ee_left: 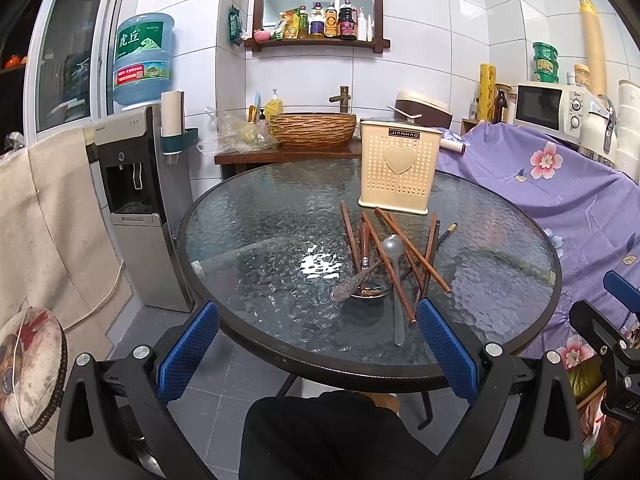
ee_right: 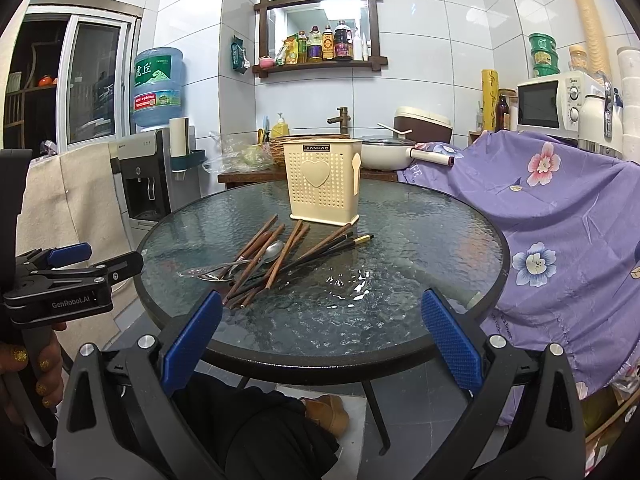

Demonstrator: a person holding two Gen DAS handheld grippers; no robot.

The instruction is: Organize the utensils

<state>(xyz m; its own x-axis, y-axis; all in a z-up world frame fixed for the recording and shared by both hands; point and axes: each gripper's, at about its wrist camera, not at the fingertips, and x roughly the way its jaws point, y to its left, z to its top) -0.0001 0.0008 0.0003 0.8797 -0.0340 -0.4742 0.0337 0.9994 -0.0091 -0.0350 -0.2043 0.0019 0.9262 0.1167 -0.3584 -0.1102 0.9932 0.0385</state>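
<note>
Both hand-held grippers, left [ee_left: 318, 322] and right [ee_right: 322, 310], agape; chopsticks [ee_right: 276, 258] heaped before holder [ee_right: 322, 178].

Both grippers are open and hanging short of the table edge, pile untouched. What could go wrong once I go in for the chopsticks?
1. The chopsticks lie crossed over the spoons, so lifting one may drag or flick its neighbours.
2. The pile sits on a glass table; pieces could slide or roll toward the near rim.
3. The utensil holder stands right behind the pile; a high swing of the left gripper or right gripper could tip it.
</note>
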